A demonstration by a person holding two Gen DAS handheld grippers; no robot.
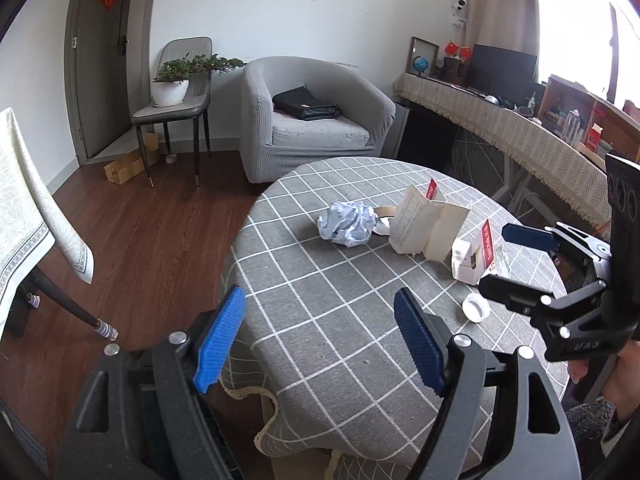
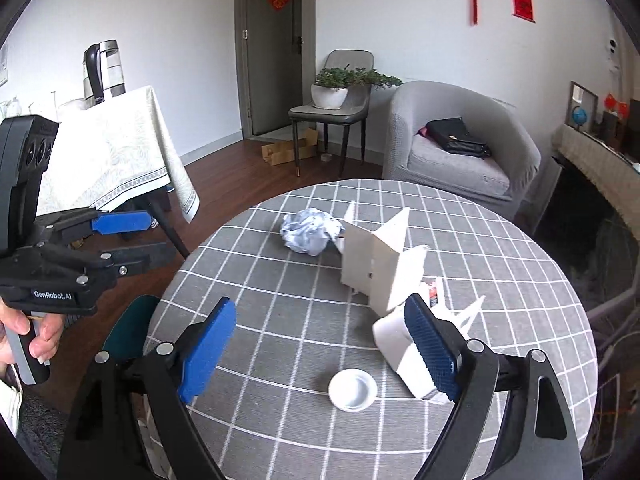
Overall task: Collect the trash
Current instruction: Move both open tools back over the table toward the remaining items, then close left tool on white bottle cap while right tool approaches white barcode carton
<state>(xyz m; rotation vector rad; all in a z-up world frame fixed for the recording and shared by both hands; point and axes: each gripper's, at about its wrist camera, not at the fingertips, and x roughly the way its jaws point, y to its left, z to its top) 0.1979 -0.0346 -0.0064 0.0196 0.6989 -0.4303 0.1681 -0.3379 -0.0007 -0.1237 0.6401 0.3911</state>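
Observation:
A round table with a grey checked cloth (image 1: 312,292) (image 2: 260,280) carries the trash. A crumpled pale-blue paper ball (image 1: 348,224) (image 2: 310,230) lies at its middle. Beside the ball stands a folded white carton (image 1: 428,220) (image 2: 376,256). Closer in are a small white box with red print (image 1: 474,256) (image 2: 400,344) and a white round lid (image 1: 476,307) (image 2: 353,390). My left gripper (image 1: 320,344) (image 2: 132,240) hovers open at the table's near left edge, with nothing between its fingers. My right gripper (image 2: 320,350) (image 1: 516,264) is open above the lid, its right pad next to the small box.
Behind the table is a grey armchair (image 1: 316,120) (image 2: 460,148) with a black bag on it. A chair holding a potted plant (image 1: 176,84) (image 2: 332,88) stands by the door. A cloth-covered table (image 2: 116,152) is at the left and a long cloth-covered desk (image 1: 520,132) at the right.

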